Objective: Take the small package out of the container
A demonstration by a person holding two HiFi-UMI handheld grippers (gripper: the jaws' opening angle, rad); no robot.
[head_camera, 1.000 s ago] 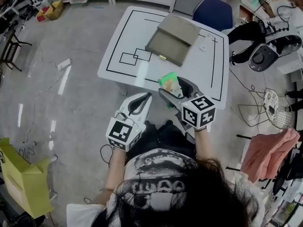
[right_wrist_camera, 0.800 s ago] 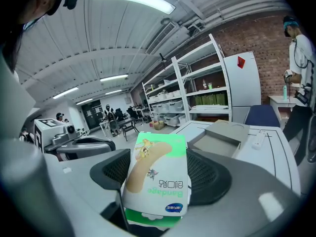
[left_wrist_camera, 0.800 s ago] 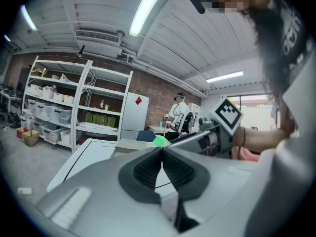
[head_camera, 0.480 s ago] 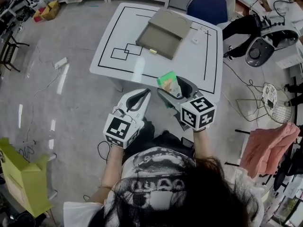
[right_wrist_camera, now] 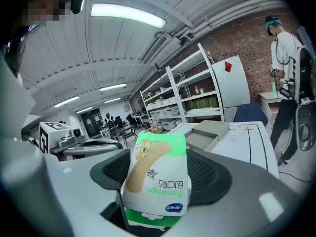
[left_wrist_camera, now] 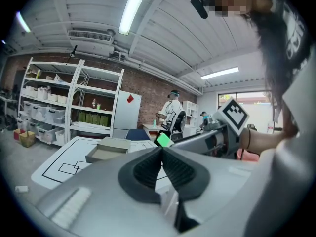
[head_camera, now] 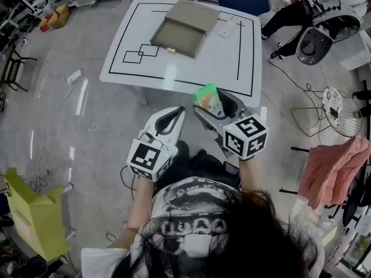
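Right gripper (head_camera: 213,105) is clamped on the small package (right_wrist_camera: 157,179). It's a green and white bandage pack, pinched upright between the two dark pads. It's being held in the air just off the near edge of the white table (head_camera: 232,62), on the person's side, so it's out of the container.

The container (head_camera: 179,28) is that grey drawer-style box sitting toward the far side of the table, between the black lines taped on the top. All I can see in its open part is plain grey floor. A little white remote-looking thing (head_camera: 227,26) lies just beside it on the table.

Left gripper (left_wrist_camera: 162,154) has its jaws pressed together with nothing between them, also held off the table's near edge.

There's a yellow-green box (head_camera: 29,219) on the floor, well away from the table. Can't tell what's in it.
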